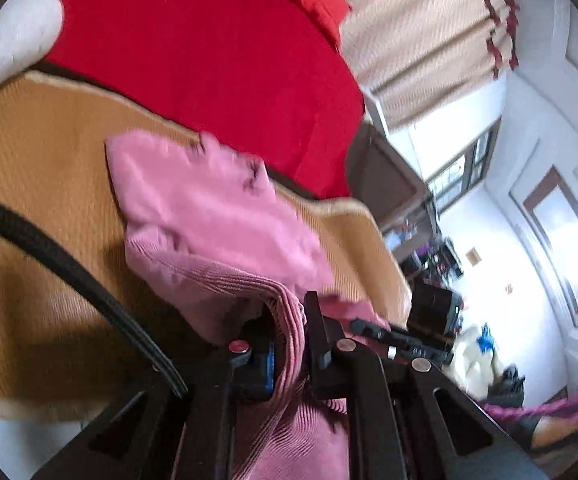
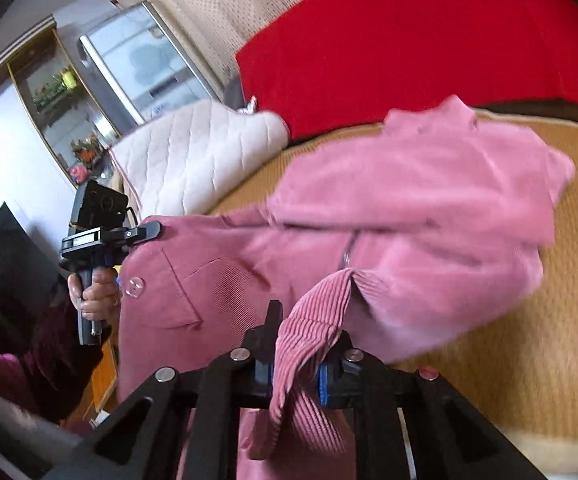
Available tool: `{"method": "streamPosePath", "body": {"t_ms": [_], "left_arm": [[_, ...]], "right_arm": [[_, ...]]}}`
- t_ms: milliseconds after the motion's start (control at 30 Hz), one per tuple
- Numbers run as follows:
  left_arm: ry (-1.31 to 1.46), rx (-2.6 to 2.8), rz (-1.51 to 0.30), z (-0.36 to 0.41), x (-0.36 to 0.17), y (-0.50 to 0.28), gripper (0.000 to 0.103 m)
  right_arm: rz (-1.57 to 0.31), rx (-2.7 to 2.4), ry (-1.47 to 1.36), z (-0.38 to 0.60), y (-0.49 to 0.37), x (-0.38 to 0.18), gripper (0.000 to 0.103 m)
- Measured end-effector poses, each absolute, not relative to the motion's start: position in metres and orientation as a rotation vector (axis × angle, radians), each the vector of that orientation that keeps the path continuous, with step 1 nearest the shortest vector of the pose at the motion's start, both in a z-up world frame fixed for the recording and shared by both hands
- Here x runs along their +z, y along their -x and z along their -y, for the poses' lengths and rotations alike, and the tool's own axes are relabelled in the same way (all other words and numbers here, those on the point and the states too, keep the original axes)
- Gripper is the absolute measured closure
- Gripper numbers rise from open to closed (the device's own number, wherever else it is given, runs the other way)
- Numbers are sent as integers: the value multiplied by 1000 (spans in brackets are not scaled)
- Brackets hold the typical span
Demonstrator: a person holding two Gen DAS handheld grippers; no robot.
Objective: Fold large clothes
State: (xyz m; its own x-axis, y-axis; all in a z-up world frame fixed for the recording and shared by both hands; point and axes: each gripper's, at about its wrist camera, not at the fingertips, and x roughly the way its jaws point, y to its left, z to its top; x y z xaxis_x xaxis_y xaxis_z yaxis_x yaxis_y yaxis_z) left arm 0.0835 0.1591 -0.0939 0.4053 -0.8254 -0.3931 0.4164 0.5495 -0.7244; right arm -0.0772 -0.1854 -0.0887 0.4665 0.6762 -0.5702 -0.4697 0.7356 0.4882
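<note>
A pink corduroy garment is lifted off a woven tan mat, its far part hanging in loose folds. My left gripper is shut on a ribbed edge of it, with the cloth bunched between the jaws. In the right wrist view the same garment spreads across the middle, showing a pocket and a clear button. My right gripper is shut on another ribbed edge. The left gripper appears there too, pinching the garment's left corner, with a hand on its grip.
A red blanket lies beyond the mat, and a white quilted pillow sits at its far left end. A black cable loops over the mat. Curtains and a glass cabinet line the walls.
</note>
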Motion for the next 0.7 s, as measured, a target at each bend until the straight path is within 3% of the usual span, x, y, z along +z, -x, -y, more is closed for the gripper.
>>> {"method": "streamPosePath", "body": {"t_ms": [267,400,467,600,700], "left_arm": [[703,-680,-814,-186,-64,-197,88],[880,-558,-888,-194,-95,-270,76],[900,-438,-893,-194,-110,-287,51],[1057,-338,-800,-204,-138,-296,46],[1088,-314,-709,-207,-144,-283,42]], "right_arm": [[-646,636,-484,241,-5,-49,89],[-651,478,-800,303,-71,-71,87],[-676,393,-977,334,-96,-100,86],[-782,276,-1054,352,-114,-145,81],[-758,269,-972,341,-117,-129,74]]}}
